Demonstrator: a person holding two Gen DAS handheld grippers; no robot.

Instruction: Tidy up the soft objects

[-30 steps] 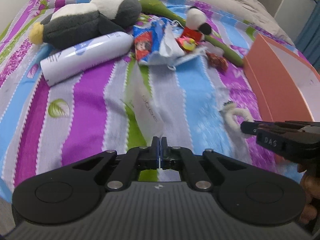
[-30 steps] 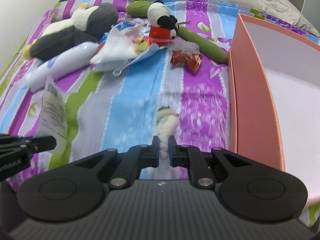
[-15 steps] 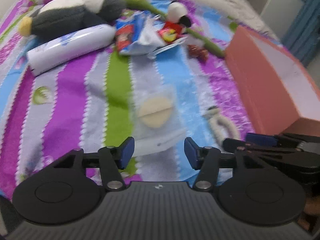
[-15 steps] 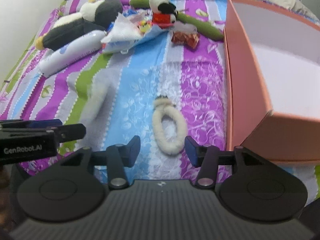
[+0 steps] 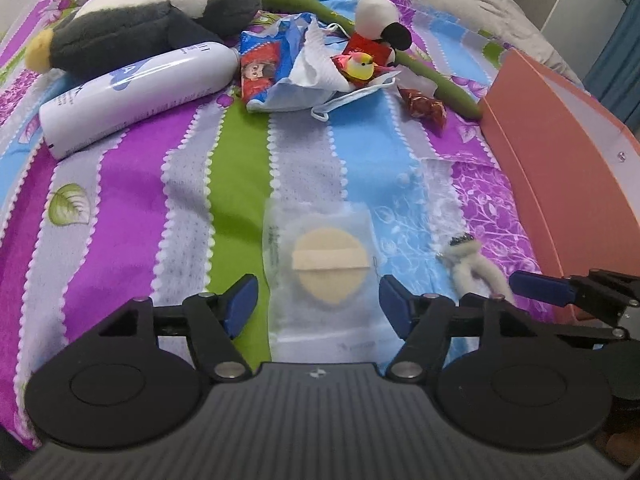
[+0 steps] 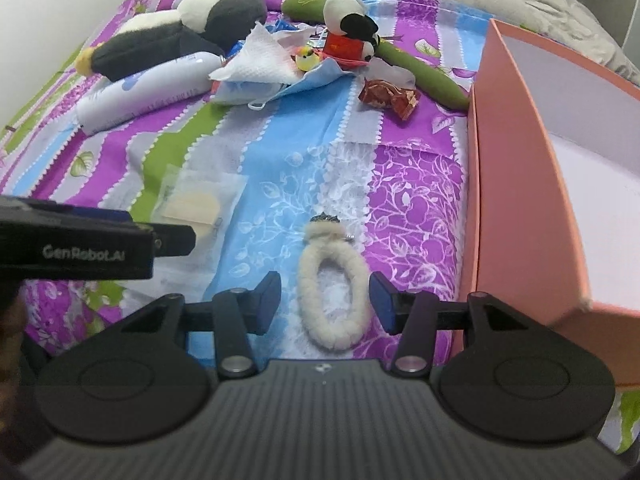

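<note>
A clear pouch [image 5: 320, 312] with a round beige powder puff [image 5: 330, 266] inside lies flat on the striped bedspread. My left gripper [image 5: 317, 295] straddles it, its jaws opening, and the blue pads stand clear of the pouch on both sides. A fluffy white loop [image 6: 322, 236] with a small metal clasp lies on the bedspread between the fingers of my right gripper [image 6: 325, 295]. That gripper is open and its pads do not touch the loop. The two grippers sit side by side, with the loop [image 5: 476, 268] just right of the pouch.
A pink open box [image 6: 516, 208] stands close on the right. At the far end lie a penguin plush [image 5: 140, 20], a white bottle [image 5: 132, 92], a panda plush [image 5: 376, 28], a green plush [image 5: 440, 84], a snack packet [image 5: 260, 68], a face mask with tissue [image 5: 316, 76] and a red wrapper [image 5: 424, 106].
Both grippers were shut, the left on the pouch, the right on the loop. Both have opened and sunk a little, and pouch and loop now lie loose on the bedspread.
</note>
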